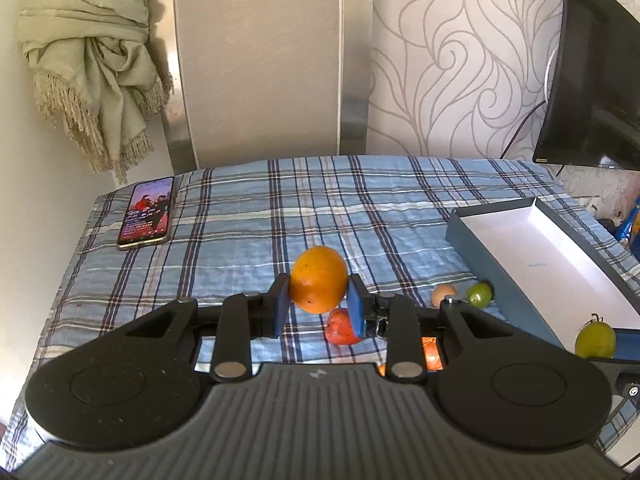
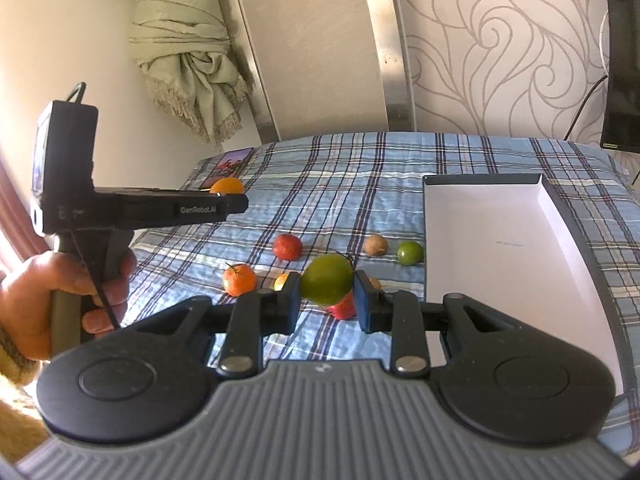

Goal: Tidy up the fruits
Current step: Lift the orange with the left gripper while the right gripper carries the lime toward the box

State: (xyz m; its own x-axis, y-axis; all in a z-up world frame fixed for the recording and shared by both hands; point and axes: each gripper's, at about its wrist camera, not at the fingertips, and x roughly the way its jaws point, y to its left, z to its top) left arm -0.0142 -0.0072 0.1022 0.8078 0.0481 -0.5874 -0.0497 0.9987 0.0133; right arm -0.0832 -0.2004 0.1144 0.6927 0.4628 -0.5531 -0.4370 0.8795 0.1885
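My left gripper is shut on an orange fruit and holds it above the plaid cloth; from the right wrist view the left gripper stands at the left with the orange fruit at its tip. My right gripper is shut on a large green fruit, also seen in the left wrist view. Loose on the cloth lie a red fruit, a mandarin, a tan fruit and a small green fruit. The open box with a white inside is at the right.
A phone with a lit screen lies at the far left of the plaid cloth. A dark monitor hangs at the right. A knotted curtain hangs by the wall at the left.
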